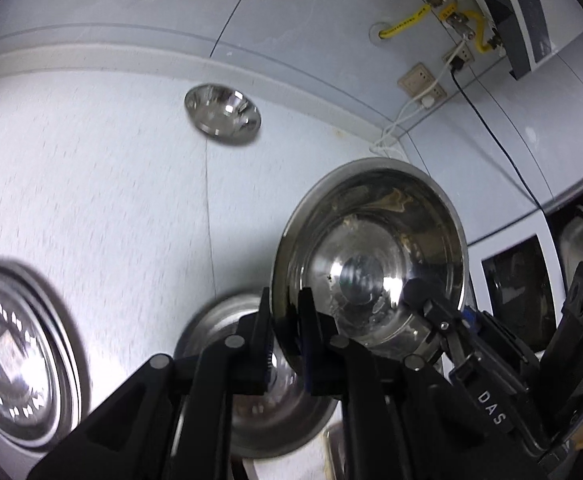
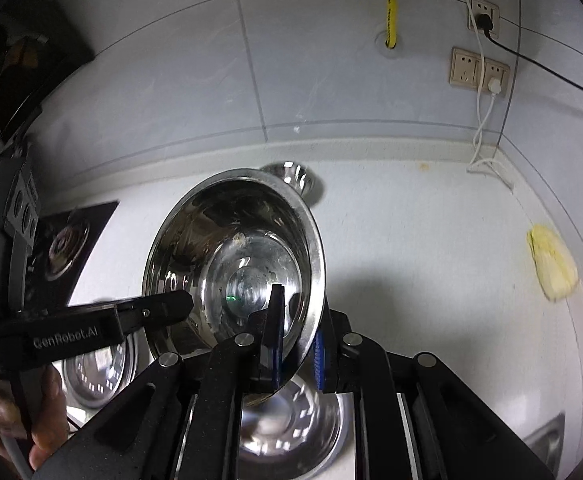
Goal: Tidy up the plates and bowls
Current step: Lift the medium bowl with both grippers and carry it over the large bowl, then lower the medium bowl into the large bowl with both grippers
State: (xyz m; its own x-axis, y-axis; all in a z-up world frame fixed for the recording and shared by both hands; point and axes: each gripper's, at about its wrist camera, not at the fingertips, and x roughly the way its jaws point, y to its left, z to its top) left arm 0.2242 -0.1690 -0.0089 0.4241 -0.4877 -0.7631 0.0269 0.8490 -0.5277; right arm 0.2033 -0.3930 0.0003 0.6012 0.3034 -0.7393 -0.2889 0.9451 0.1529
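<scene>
Two grippers are clamped on opposite sides of one steel bowl [image 1: 367, 264]: the left gripper [image 1: 287, 312] is closed on its near rim, and the right gripper [image 2: 295, 340] is closed on the rim opposite, so the load is shared and the bowl is carried tilted, clear of the counter [image 1: 91, 168]. Directly below, a second steel bowl [image 2: 291, 428] is seen on the counter, judged the likely stacking target. A steel plate [image 1: 15, 356] lies beside it. Further back, a small bowl [image 1: 221, 114] stands alone near the tiled wall [image 2: 331, 72], not yet gathered.
</scene>
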